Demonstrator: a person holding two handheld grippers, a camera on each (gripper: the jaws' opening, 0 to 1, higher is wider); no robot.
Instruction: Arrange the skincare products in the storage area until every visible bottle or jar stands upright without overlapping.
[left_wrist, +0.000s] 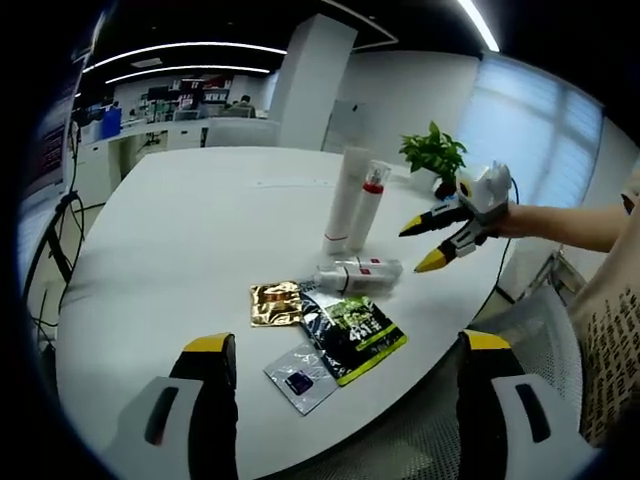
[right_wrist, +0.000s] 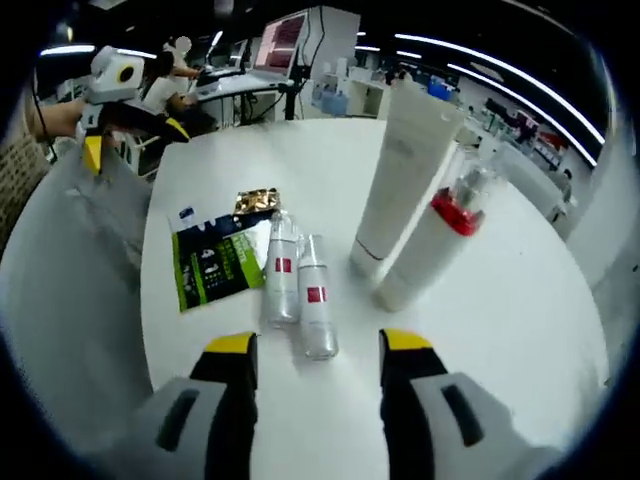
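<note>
On the white round table (left_wrist: 190, 230) a tall white tube (left_wrist: 345, 198) and a bottle with a red collar (left_wrist: 368, 205) stand upright, side by side. Two small clear bottles with red labels (left_wrist: 358, 272) lie flat in front of them. In the right gripper view they lie side by side (right_wrist: 282, 270) (right_wrist: 317, 300), just ahead of my right gripper (right_wrist: 318, 345), which is open and empty; the tube (right_wrist: 400, 180) and the red-collared bottle (right_wrist: 430, 245) stand beyond. My left gripper (left_wrist: 347, 342) is open over the near table edge. The right gripper (left_wrist: 420, 247) hovers right of the lying bottles.
Flat packets lie by the bottles: a gold sachet (left_wrist: 277, 303), a green and black pouch (left_wrist: 352, 335) and a small silver sachet (left_wrist: 300, 378). A potted plant (left_wrist: 435, 155) stands behind the tube. A mesh chair (left_wrist: 540, 310) sits at the table's right edge. The left gripper (right_wrist: 135, 140) shows far left.
</note>
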